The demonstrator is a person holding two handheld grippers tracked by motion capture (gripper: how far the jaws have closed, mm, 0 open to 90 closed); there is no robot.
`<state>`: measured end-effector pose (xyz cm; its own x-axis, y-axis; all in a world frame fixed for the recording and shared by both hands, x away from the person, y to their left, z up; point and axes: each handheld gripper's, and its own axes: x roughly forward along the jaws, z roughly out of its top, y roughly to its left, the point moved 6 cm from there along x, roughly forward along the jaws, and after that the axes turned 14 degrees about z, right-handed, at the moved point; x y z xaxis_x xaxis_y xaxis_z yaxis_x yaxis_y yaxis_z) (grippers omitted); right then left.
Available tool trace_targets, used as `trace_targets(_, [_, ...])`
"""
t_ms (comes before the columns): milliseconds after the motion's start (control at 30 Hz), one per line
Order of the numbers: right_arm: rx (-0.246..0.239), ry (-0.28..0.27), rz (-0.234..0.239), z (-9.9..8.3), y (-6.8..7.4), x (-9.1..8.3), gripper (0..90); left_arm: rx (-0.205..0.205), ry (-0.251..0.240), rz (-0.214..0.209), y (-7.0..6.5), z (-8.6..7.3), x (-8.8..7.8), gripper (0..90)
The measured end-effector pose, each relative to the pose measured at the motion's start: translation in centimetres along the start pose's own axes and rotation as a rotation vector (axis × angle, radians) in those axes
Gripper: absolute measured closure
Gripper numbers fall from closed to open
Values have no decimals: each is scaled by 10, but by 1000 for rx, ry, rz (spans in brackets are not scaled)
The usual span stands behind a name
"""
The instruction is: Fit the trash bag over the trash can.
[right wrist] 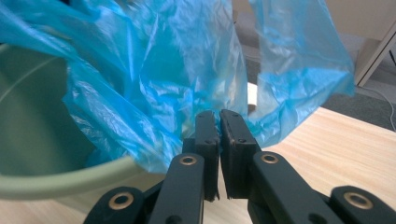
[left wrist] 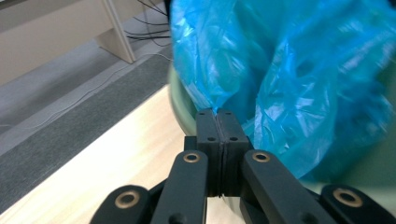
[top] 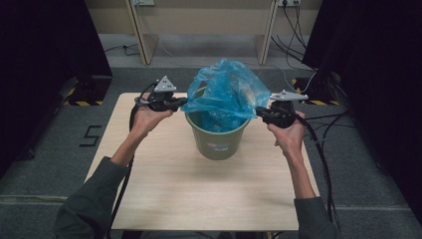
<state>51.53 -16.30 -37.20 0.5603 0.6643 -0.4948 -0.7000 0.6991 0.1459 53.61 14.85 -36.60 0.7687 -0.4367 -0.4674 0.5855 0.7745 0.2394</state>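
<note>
A green bucket [top: 217, 142] stands in the middle of the wooden table [top: 199, 199], with a crumpled blue plastic bag [top: 224, 92] billowing out of its mouth. My left gripper [top: 183, 102] is at the bag's left edge. In the left gripper view its jaws [left wrist: 217, 113] are pressed together on a pinch of the blue bag [left wrist: 289, 93], beside the bucket's rim [left wrist: 180, 105]. My right gripper [top: 258, 110] holds the bag's right edge. In the right gripper view [right wrist: 219, 114] it is shut on the blue film [right wrist: 154, 93], above the bucket's rim [right wrist: 56, 184].
The bucket sits toward the table's far half, with bare wood in front of it and at both sides. Black curtains [top: 45, 45] flank the table. Desk legs [top: 139, 35] and loose cables [top: 293, 30] lie on the floor beyond the far edge.
</note>
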Motion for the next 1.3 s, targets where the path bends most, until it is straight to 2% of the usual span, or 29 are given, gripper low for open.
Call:
trace_targets(33, [-10, 14, 5, -3, 4, 1, 876, 6, -3, -22, -4, -6, -7, 892])
trace_targets(133, [-29, 25, 9, -5, 9, 1, 887, 17, -2, -40, -9, -12, -13, 892])
trace_targets(167, [-45, 33, 11, -6, 14, 0, 893, 24, 3, -69, -14, -20, -18, 892])
trace_targets(233, [-61, 36, 23, -8, 20, -2, 893, 22, 1, -77, -16, -24, -21, 892])
trace_targets(267, [-61, 36, 23, -8, 20, -2, 893, 21, -2, -91, -19, -27, -24, 892])
trace_targets(300, [-76, 43, 38, -13, 27, -4, 894, 25, 1, -115, -25, -36, -29, 891])
trace_targets(333, [-76, 43, 38, -13, 27, -4, 894, 25, 1, -115, -25, -36, -29, 891])
trace_targets(400, [-101, 63, 54, -21, 40, -6, 894, 35, 5, -131, -31, -43, -34, 890])
trace_targets(567, [-122, 106, 69, -35, 52, -3, 894, 44, 13, -167, -42, -58, -38, 890])
trace_targets(733, [-117, 130, 67, -44, 52, -3, 894, 54, 37, -173, -43, -71, -36, 889])
trace_targets(767, [-111, 136, 62, -47, 50, -4, 893, 52, 43, -161, -39, -75, -35, 885])
trace_targets(800, [-111, 136, 62, -47, 50, -4, 893, 52, 43, -161, -39, -75, -35, 877])
trace_targets(833, [-89, 127, 67, -49, 48, -5, 831, 15, 37, -145, -32, -75, -32, 857])
trace_targets(867, [-71, 118, 58, -49, 46, -5, 755, 1, 38, -132, -29, -74, -32, 802])
trace_targets(933, [-56, 99, 47, -46, 44, -9, 665, -15, 20, -129, -26, -70, -35, 693])
trace_targets(967, [-56, 99, 47, -46, 44, -9, 665, -15, 20, -129, -26, -70, -35, 634])
trace_targets(1000, [-47, 81, 43, -43, 43, -13, 594, -25, 10, -129, -25, -67, -39, 634])
trace_targets(1033, [-31, 51, 22, -37, 41, -22, 529, -32, -7, -125, -23, -62, -43, 526])
trace_targets(1067, [-25, 29, 13, -32, 40, -27, 491, -39, -23, -115, -22, -57, -46, 479])
trace_targets(1100, [-24, 9, 4, -27, 38, -31, 461, -43, -56, -111, -20, -47, -55, 448])
trace_targets(1133, [-24, 9, 4, -27, 38, -31, 461, -43, -56, -111, -20, -47, -55, 416])
trace_targets(1167, [-25, -19, -19, -17, 35, -40, 421, -47, -87, -105, -19, -36, -61, 384])
trace_targets(1200, [-25, -19, -19, -17, 35, -40, 421, -47, -87, -105, -19, -36, -61, 365])
trace_targets(1233, [-40, -67, -36, -5, 33, -47, 391, -59, -115, -98, -17, -24, -64, 350])
trace_targets(1267, [-40, -67, -36, -5, 33, -47, 391, -59, -115, -98, -17, -24, -64, 331])
trace_targets(1300, [-43, -92, -27, 7, 32, -50, 358, -61, -133, -68, -14, -12, -62, 318])
